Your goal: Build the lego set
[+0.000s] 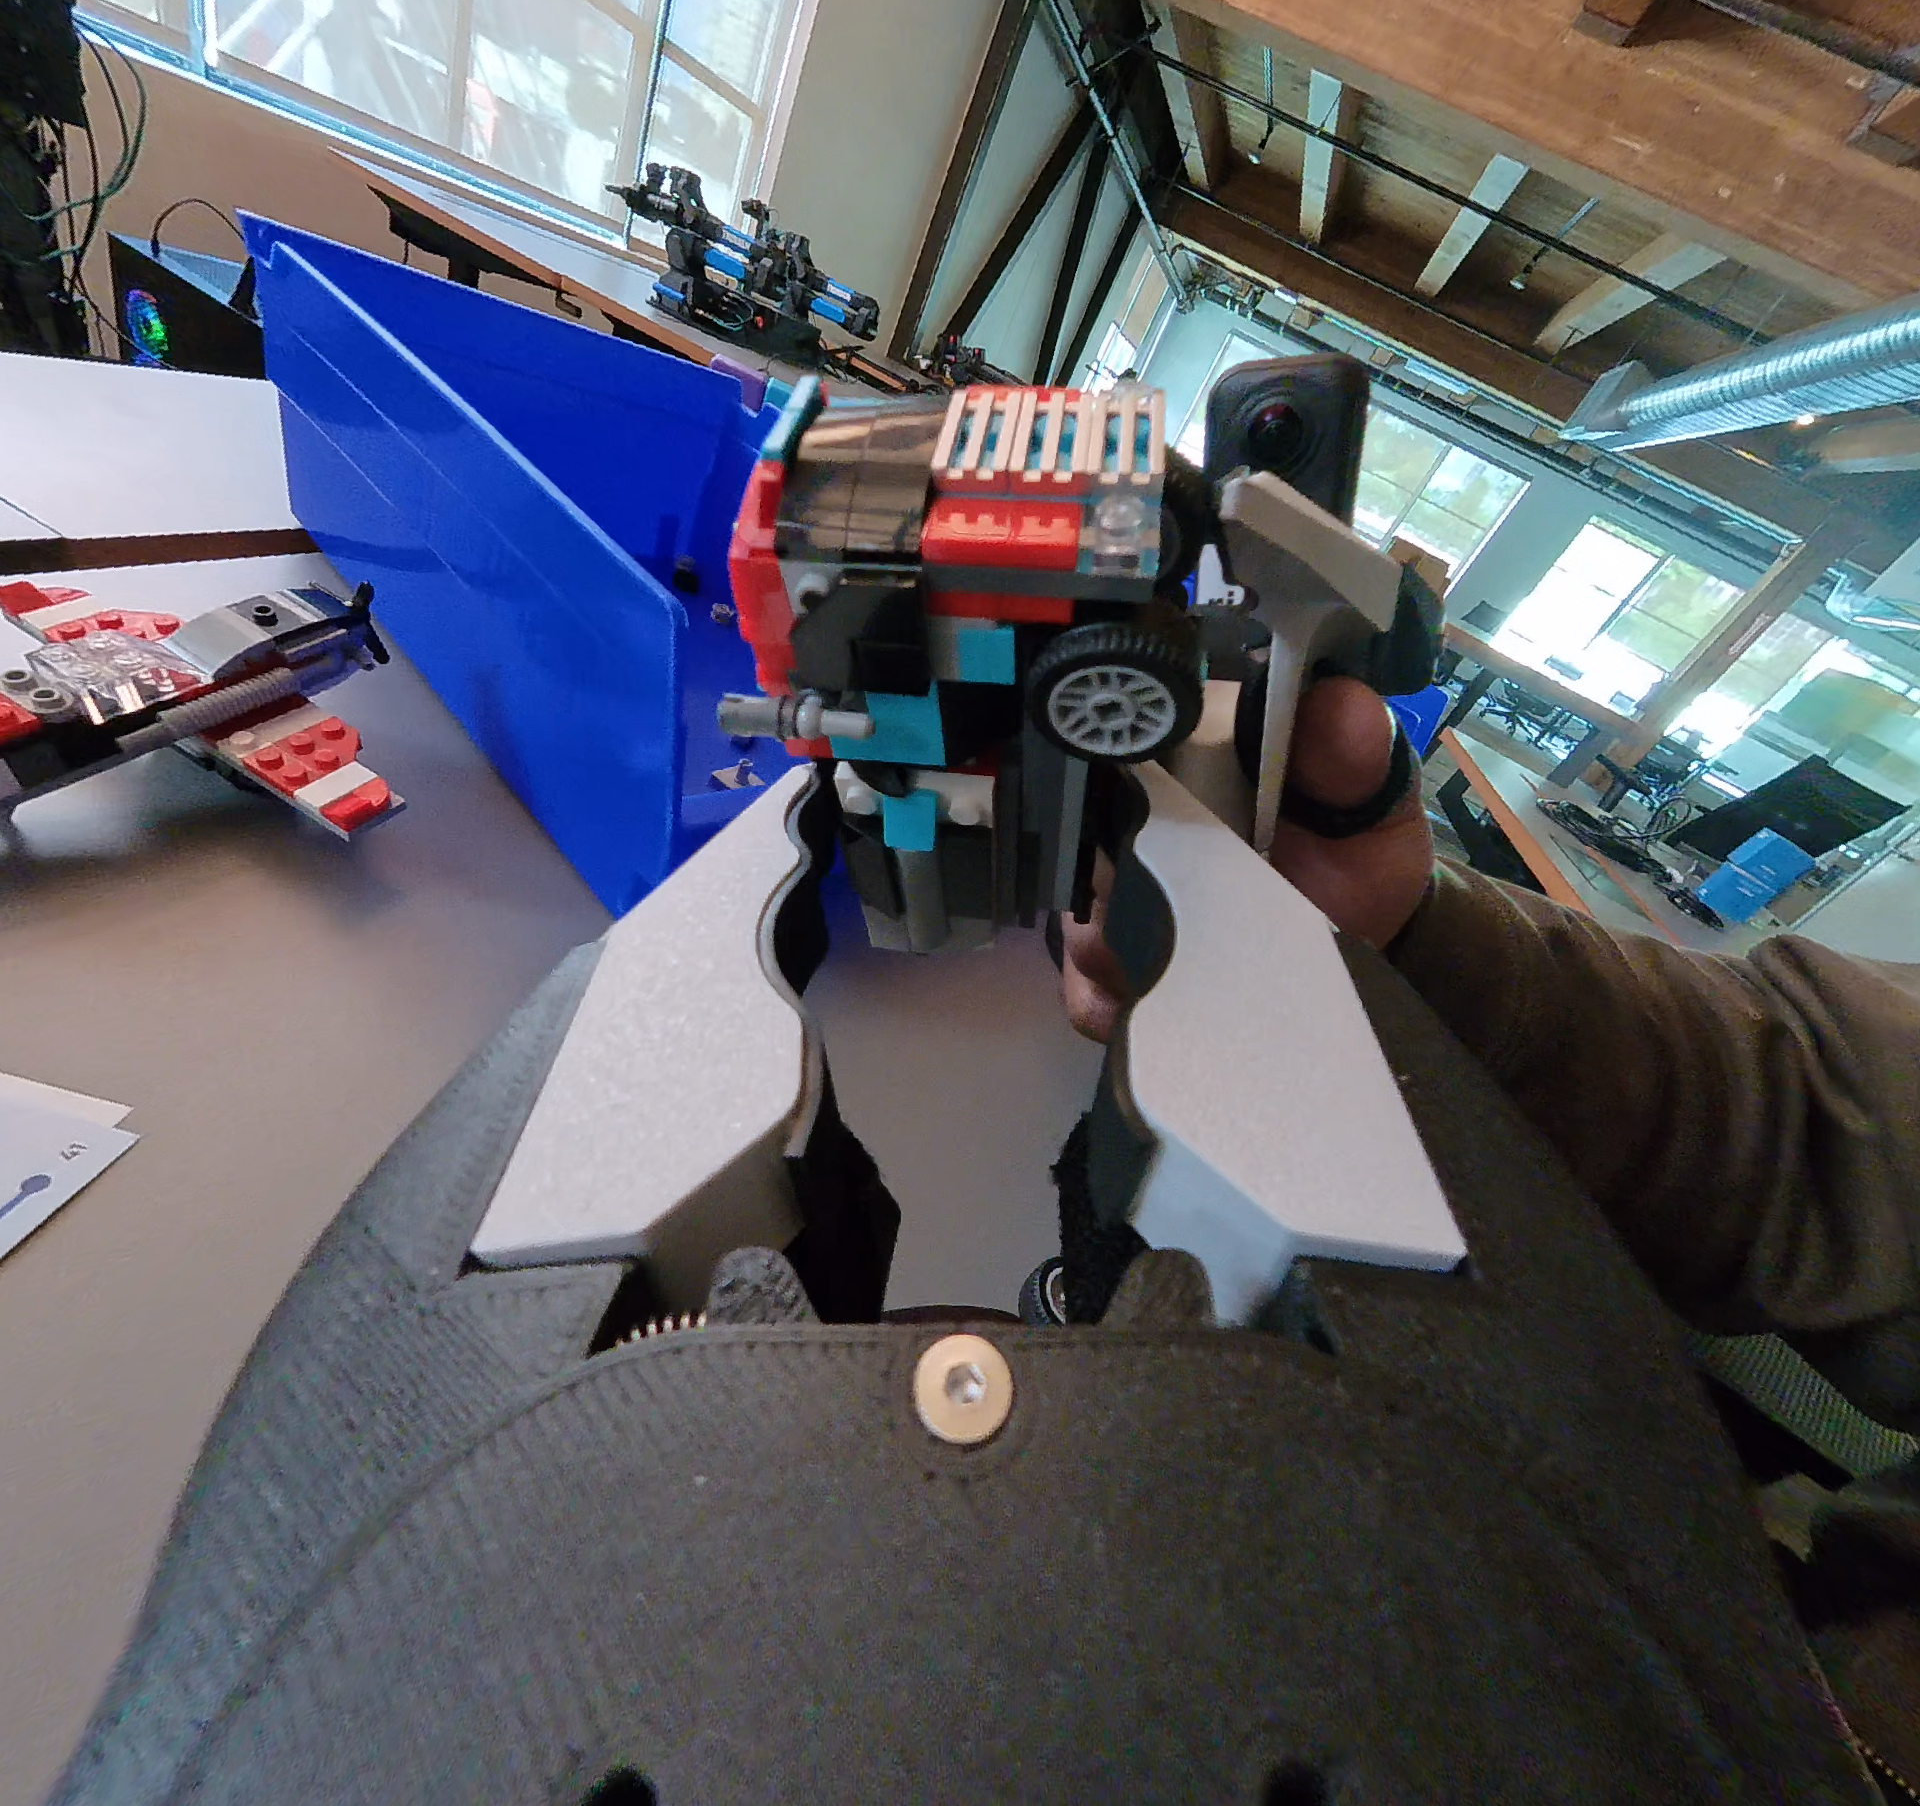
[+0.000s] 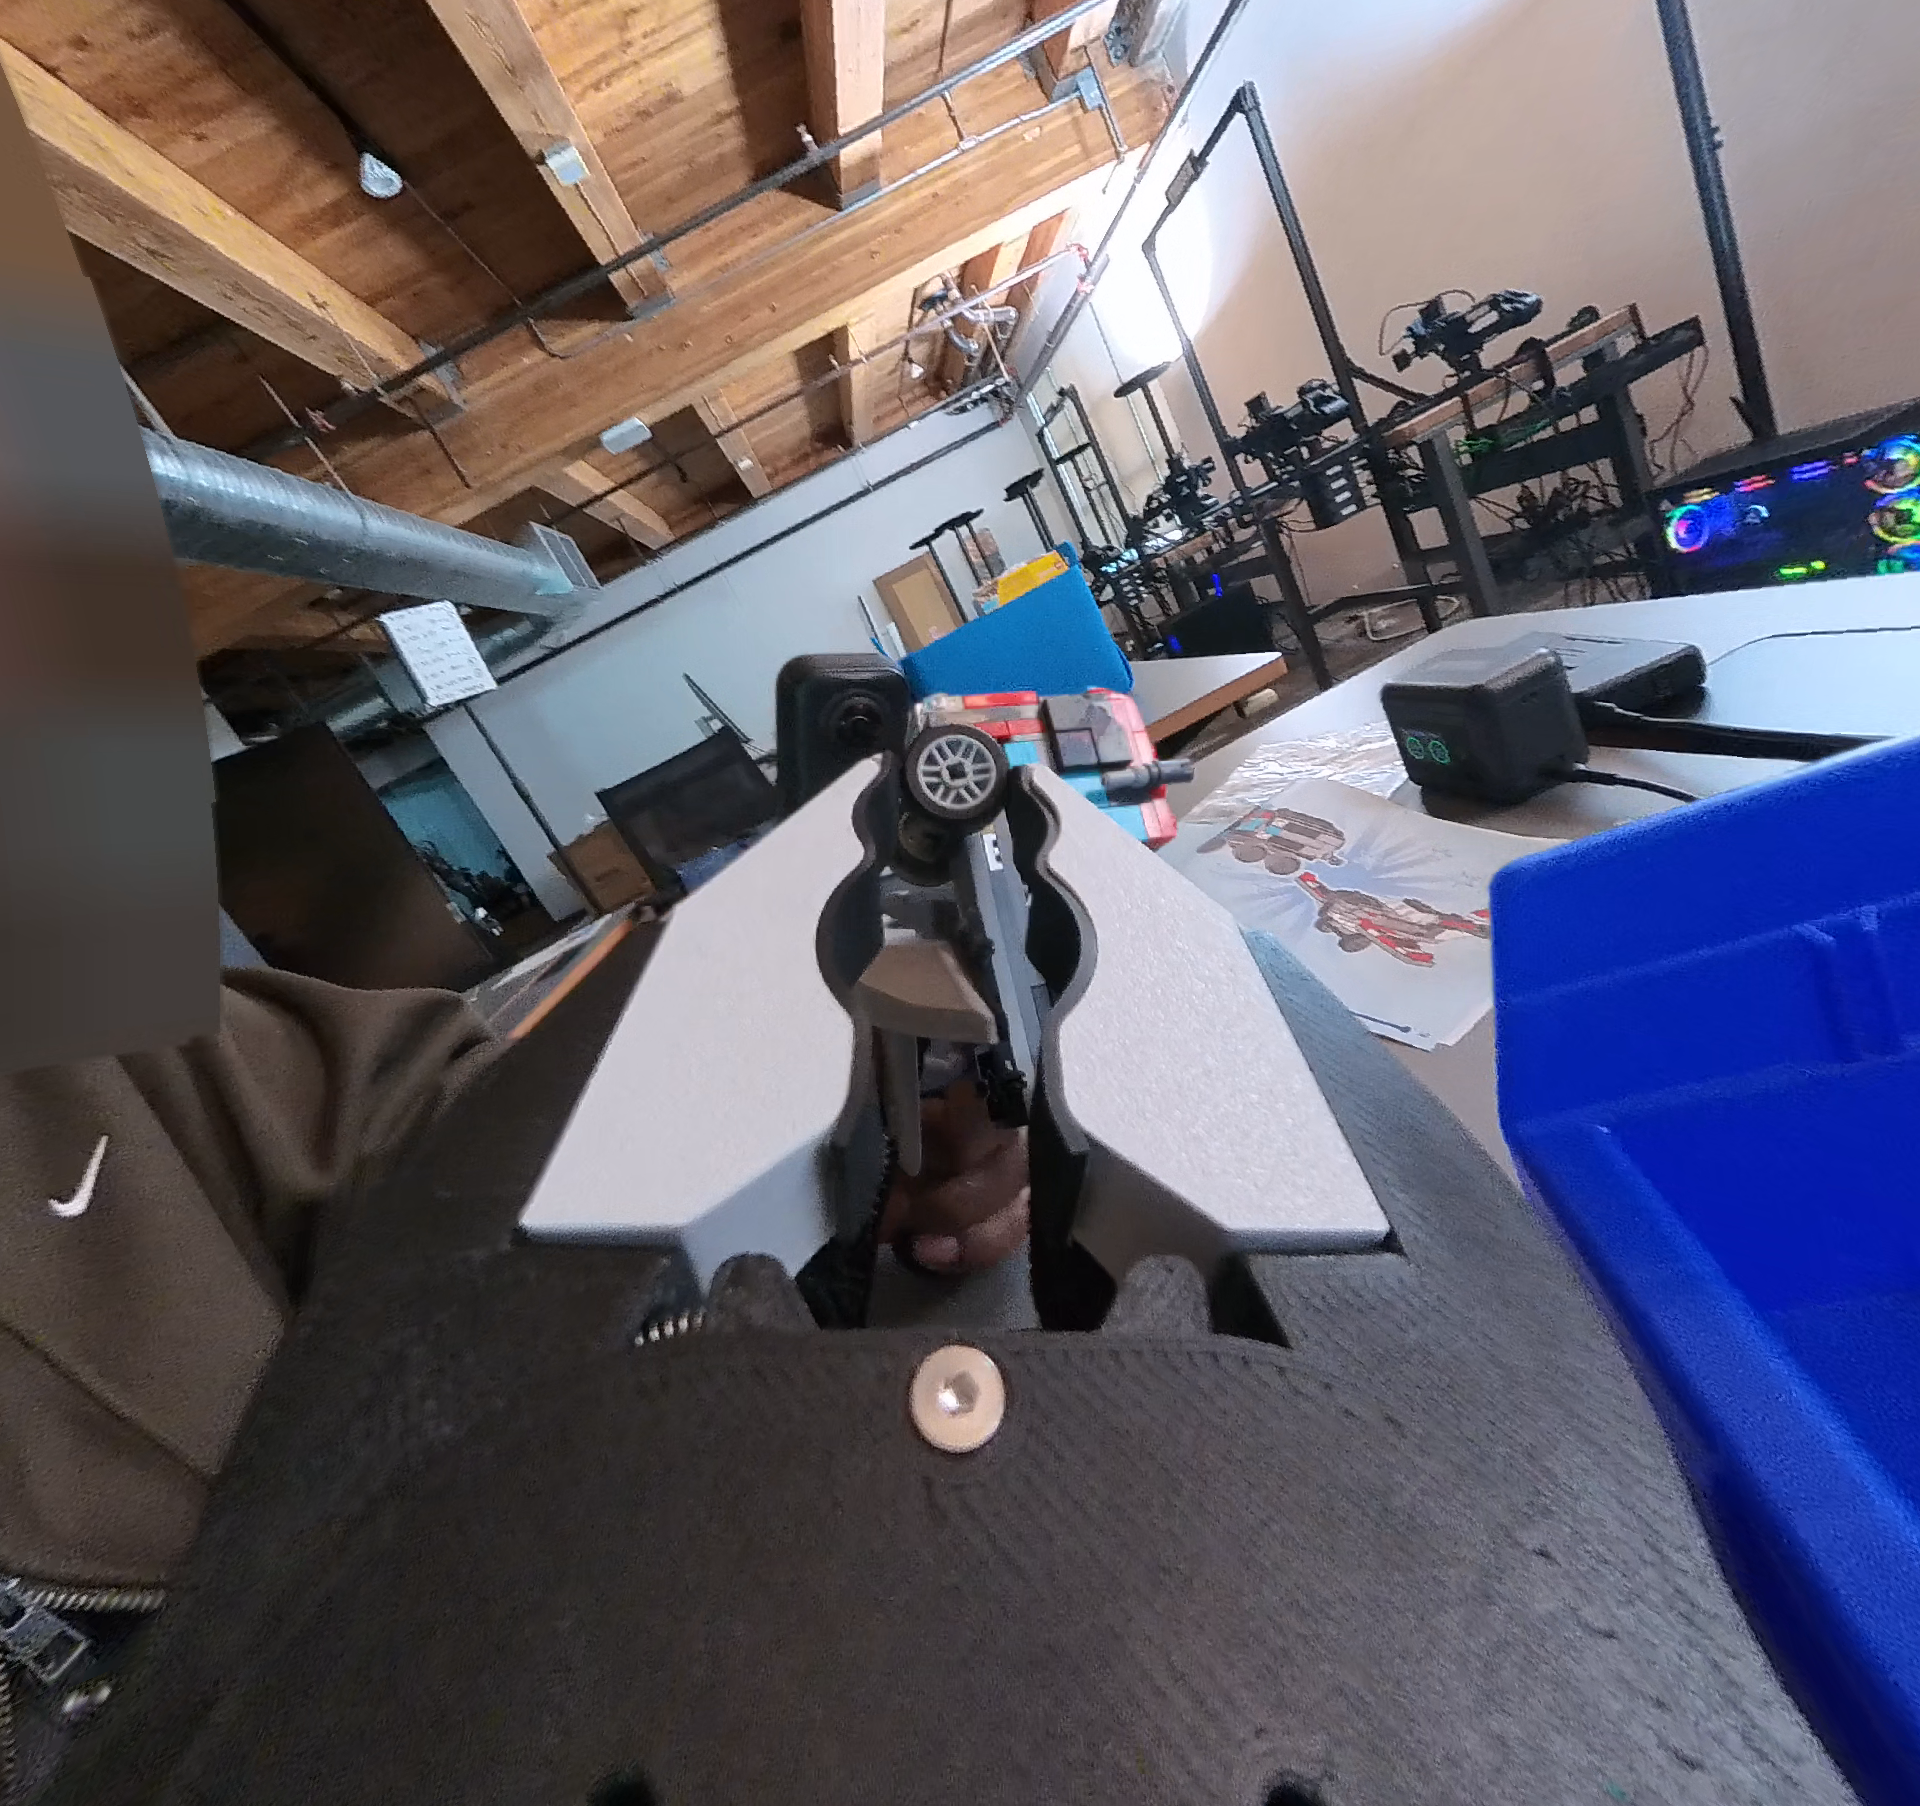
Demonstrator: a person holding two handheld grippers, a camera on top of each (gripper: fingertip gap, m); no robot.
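Note:
A brick-built vehicle model in red, black, teal and grey is held up in the air above the grey table. My left gripper is shut on the model's dark lower block. A grey-spoked wheel with a black tyre sits on the model's right side. My right gripper is shut on that wheel, with the model just beyond its tips. One right gripper finger and a hand show in the left wrist view. The left gripper's camera shows in the right wrist view.
A blue bin stands behind the model and is close at the right in the right wrist view. A red and white brick plane lies to the left. A picture sheet and a black box with cables lie on the table. Spacing between my two grippers at the tips: around 6 cm.

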